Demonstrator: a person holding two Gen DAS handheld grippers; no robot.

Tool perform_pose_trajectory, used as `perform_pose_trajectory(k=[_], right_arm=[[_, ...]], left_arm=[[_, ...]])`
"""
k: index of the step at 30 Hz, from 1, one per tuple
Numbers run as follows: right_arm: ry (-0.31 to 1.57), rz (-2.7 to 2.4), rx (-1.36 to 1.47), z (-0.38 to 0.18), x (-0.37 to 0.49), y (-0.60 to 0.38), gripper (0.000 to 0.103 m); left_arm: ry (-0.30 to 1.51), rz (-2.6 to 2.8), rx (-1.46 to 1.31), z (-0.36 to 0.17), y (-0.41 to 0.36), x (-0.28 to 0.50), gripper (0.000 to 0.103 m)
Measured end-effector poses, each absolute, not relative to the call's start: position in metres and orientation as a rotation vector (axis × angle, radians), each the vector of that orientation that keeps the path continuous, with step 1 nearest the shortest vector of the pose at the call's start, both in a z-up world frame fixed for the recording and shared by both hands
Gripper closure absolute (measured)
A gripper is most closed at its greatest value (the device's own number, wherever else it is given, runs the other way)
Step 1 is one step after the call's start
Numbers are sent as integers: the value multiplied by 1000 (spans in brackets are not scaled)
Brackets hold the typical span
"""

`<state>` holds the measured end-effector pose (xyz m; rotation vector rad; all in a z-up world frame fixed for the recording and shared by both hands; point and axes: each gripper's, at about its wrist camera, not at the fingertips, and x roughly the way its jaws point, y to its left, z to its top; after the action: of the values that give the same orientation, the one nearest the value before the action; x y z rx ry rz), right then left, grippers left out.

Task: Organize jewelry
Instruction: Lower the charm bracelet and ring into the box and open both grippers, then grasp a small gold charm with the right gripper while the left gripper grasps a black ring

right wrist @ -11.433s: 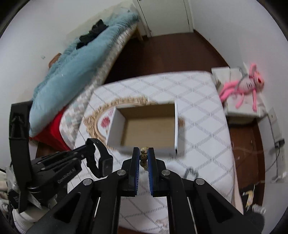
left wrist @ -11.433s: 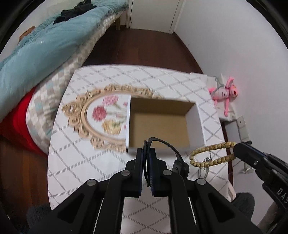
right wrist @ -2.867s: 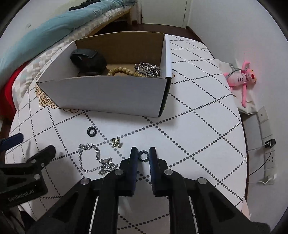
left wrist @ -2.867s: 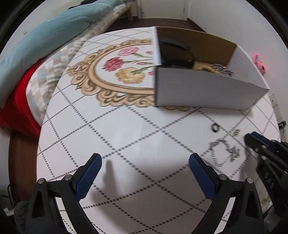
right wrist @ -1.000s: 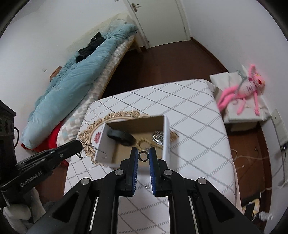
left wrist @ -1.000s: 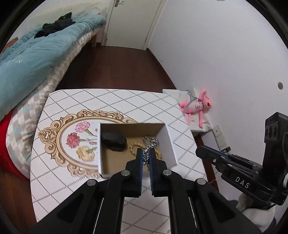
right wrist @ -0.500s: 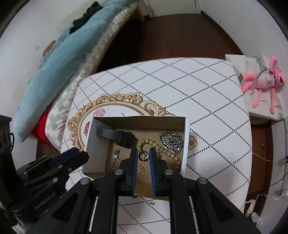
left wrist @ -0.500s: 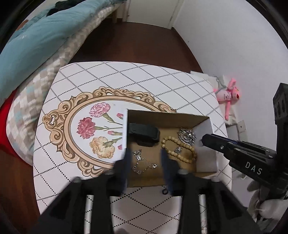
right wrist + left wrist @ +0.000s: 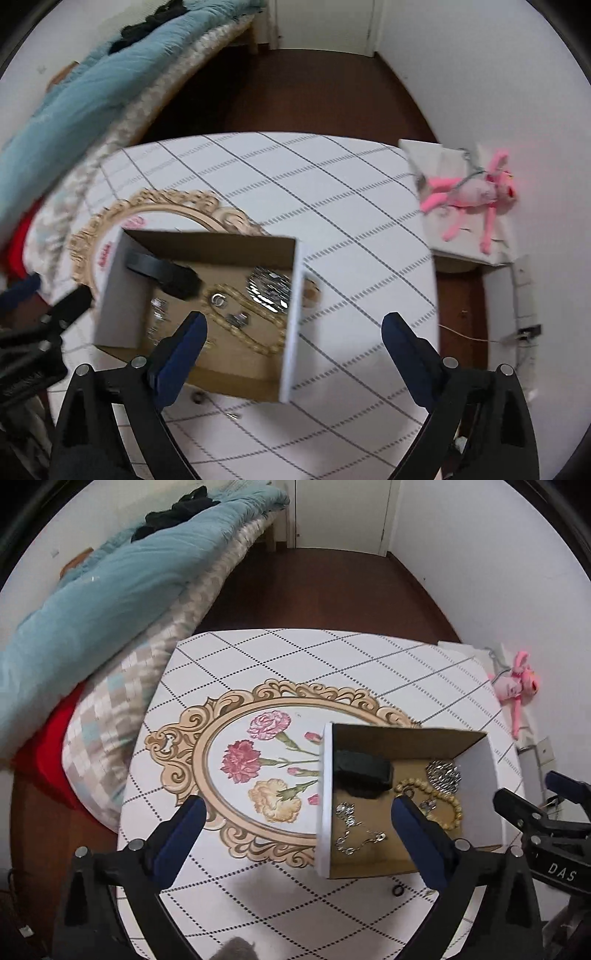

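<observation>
Now left gripper (image 9: 295, 814), right gripper (image 9: 293, 328) spread wide, holding nothing.

The table (image 9: 280, 657), white with a dotted diamond grid and a gold-framed flower print, carries an open cardboard box (image 9: 325, 805) and a small black ring (image 9: 398, 890) just beside it.

The left gripper (image 9: 295, 816) is matte black, its two angular fingers (image 9: 417, 823) faced with blue pads and dotted with round silver screw heads. The right gripper (image 9: 293, 332) has the same build: black fingers (image 9: 402, 339), blue pads, silver screws. Seen from the left wrist view, its black body carries white letters "DAS".
</observation>
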<state>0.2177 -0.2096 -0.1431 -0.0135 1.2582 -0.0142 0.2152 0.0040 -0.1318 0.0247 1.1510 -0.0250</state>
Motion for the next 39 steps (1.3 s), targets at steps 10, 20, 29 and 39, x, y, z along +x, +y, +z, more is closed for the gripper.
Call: perform_pose_trajectory(k=[10,20,29,39], right_arm=[[1211,-69,-23,-128,196,-216,0],[1120,-60,17,-81,157,-218,0],[1211,-11,109,-141,121,-211,0],[1271,76,178,-211,118,-185,38]], left_arm=[[1114,-34,51,-119,-7,202,0],[1053,-37,58,-87,-8,175,0],[1135,28,69,-130,4,132,0],[1263,104,125,-209,23,112,1]])
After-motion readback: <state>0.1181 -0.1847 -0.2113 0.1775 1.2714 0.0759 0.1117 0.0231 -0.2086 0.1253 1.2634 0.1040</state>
